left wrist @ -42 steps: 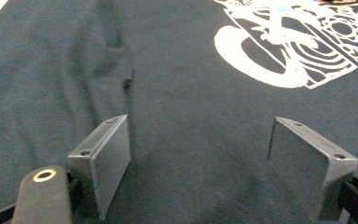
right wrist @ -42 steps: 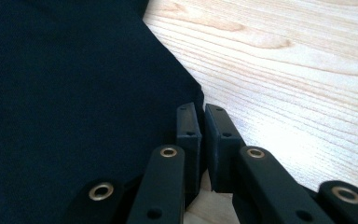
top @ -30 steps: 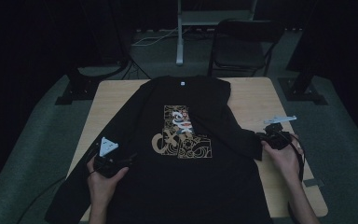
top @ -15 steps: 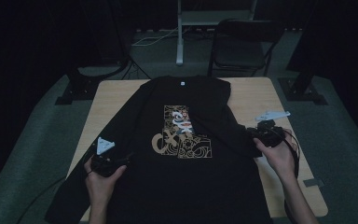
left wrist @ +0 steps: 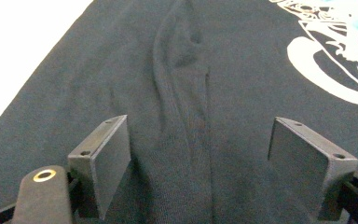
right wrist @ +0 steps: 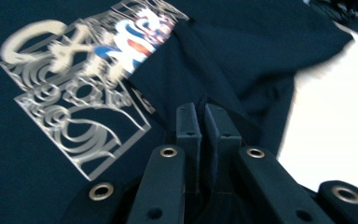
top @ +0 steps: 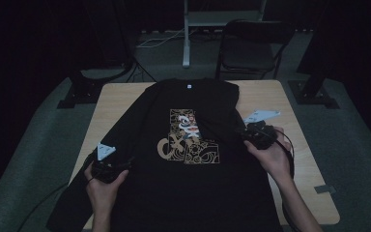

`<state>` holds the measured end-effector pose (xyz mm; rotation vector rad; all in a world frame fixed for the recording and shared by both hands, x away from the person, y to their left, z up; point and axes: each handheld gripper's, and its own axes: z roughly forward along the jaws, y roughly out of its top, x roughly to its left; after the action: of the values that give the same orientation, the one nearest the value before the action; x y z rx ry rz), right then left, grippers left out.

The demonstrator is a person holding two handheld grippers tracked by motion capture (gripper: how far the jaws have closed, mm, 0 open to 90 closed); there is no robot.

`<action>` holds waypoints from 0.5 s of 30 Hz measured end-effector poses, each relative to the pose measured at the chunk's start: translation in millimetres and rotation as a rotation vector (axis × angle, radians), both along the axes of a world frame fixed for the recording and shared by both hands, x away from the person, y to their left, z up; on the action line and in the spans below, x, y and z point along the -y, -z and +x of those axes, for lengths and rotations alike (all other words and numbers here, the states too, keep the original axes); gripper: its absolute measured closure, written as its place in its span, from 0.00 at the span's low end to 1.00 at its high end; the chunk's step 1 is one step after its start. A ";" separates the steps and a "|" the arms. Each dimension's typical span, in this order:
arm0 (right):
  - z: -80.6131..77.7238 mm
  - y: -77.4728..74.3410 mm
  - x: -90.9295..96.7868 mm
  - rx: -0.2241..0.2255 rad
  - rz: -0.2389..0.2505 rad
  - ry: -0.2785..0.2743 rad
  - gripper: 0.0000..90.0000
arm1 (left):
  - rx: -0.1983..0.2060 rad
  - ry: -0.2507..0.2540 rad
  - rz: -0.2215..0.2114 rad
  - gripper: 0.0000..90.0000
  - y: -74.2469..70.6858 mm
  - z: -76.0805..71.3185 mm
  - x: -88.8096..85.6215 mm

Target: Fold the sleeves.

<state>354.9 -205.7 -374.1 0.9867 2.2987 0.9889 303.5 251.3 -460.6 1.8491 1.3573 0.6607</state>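
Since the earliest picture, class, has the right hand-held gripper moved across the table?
Yes. The right hand-held gripper, shut on the shirt's edge, has moved inward from the table's bare right side toward the printed design, folding fabric over it.

A light wooden table (top: 290, 104) carries a black printed shirt (top: 193, 193).

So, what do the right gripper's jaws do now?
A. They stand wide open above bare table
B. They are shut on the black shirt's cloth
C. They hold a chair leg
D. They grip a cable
B: in the right gripper view, the right gripper has its jaws together, pinching a fold of the shirt.
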 end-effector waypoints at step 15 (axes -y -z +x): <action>-5.7 -9.3 -85.2 0.010 0.018 -0.198 0.94 | -0.007 -0.128 -0.010 0.25 0.1 -0.4 -11.5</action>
<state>349.1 -120.5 -364.8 0.7697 2.4185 1.0910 303.0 262.9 -460.8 1.7694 1.4902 0.7119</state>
